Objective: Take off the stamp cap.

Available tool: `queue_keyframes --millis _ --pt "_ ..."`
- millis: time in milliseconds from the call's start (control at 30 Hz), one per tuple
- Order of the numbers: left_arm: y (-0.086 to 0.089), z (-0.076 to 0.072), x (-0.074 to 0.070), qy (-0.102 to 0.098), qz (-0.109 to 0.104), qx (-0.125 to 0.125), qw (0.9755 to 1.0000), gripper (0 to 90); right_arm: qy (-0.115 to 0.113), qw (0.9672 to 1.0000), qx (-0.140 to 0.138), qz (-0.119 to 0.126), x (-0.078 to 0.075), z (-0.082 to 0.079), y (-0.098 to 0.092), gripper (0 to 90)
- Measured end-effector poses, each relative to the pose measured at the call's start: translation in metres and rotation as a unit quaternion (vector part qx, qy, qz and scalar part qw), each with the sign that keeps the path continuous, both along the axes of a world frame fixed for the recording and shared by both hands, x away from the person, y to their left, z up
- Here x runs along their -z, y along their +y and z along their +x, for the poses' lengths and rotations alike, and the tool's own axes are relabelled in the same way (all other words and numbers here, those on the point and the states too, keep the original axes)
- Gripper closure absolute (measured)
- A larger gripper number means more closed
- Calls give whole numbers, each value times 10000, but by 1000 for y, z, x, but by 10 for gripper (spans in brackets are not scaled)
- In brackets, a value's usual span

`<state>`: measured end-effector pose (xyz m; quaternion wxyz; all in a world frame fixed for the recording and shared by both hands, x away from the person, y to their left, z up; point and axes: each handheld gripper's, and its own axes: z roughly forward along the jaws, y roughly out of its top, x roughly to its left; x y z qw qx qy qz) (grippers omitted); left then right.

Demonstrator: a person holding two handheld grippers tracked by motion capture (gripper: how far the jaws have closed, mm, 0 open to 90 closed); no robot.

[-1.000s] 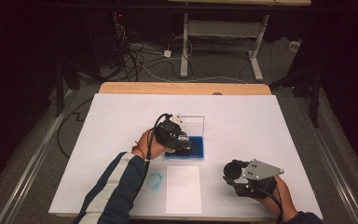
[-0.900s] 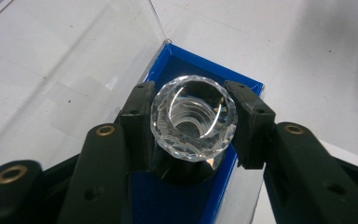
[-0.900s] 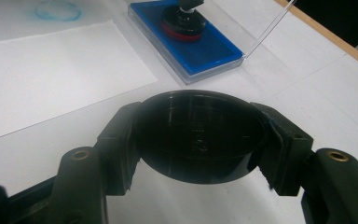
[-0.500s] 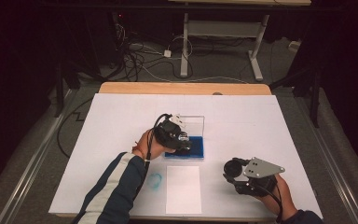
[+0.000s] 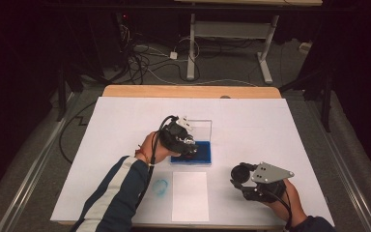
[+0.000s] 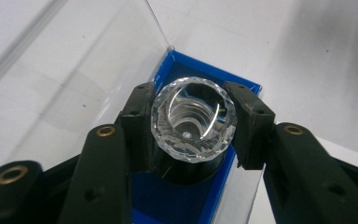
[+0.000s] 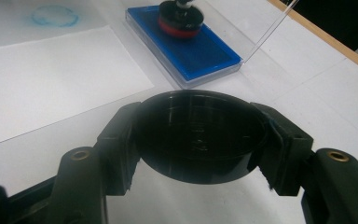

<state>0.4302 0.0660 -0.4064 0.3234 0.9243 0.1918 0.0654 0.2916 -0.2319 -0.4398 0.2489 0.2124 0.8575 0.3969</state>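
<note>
High view, against a second ago: nothing shifts. Left claw (image 6: 193, 126) stays clamped on the faceted clear-knobbed round stamp (image 6: 193, 119), pressed into the blue ink pad (image 5: 193, 153); right claw (image 7: 199, 140) keeps gripping the round black cap (image 7: 199, 135) above the white counter (image 5: 270, 125). Inking continues, I judge.

- No words, labels, brand names, numbers or signs can be read in any of the views.
- The white sheet of paper (image 5: 190, 195) on the table is blank.
- The blue smudge (image 5: 160, 187) beside it is a ring-shaped mark with no letters that can be made out.
</note>
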Motion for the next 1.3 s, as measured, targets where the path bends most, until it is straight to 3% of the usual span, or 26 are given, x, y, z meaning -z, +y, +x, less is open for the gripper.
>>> queue_keyframes --millis 300,667,867,1300 --pt "6 -3 -47 -371 54 -4 9993 544 -13 10000 -14 6 0 -2 -2 384" --pt "4 -4 -70 -499 208 39 9985 544 -7 10000 37 5 -1 -4 -5 384" --pt "4 -3 -61 -410 123 84 9990 544 4 10000 17 -16 0 -5 -4 384" --pt "-3 5 -10 -119 143 2 9998 544 45 10000 -3 -63 1 -4 -3 384"
